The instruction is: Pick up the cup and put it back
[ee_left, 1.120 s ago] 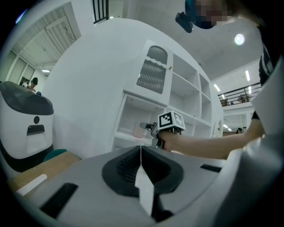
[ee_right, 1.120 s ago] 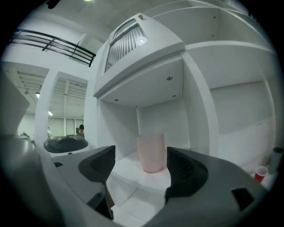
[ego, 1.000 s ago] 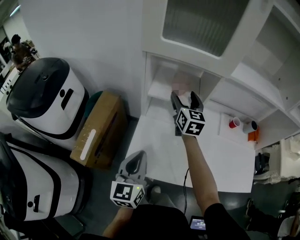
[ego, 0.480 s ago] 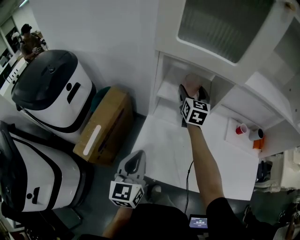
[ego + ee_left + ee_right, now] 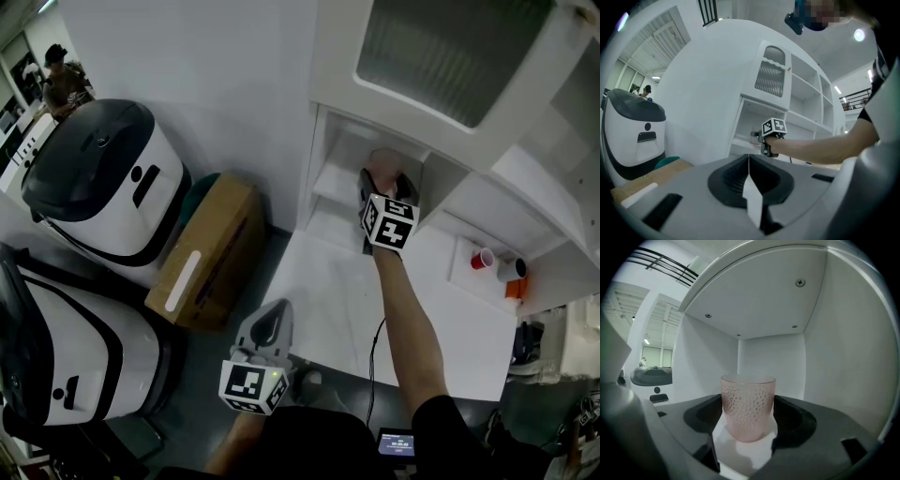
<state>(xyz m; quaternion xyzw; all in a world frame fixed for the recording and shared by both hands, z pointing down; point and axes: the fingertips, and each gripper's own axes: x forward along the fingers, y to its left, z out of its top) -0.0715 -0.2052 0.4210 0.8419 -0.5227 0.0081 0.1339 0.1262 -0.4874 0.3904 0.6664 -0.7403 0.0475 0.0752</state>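
Note:
A pink dotted glass cup (image 5: 748,406) stands upright on the white shelf inside a cabinet niche (image 5: 771,352). My right gripper (image 5: 747,405) reaches into that niche with one jaw on each side of the cup. Its jaws are closing, and I see no clear pressing on the glass. In the head view the right gripper (image 5: 385,180) sits at the niche mouth and the cup (image 5: 383,163) shows pale pink just beyond its fingers. My left gripper (image 5: 271,321) hangs low near my body, shut and empty; in the left gripper view its jaws (image 5: 749,158) meet in a line.
A white counter (image 5: 323,291) lies below the niche. A red cup (image 5: 483,258) and a grey cup (image 5: 513,269) stand at its right. A cardboard box (image 5: 202,258) and two white-and-black machines (image 5: 94,183) are on the floor at the left.
My right gripper has pushed forward into the shelf niche, so its jaws now flank the cup. The left gripper has stayed where it was.

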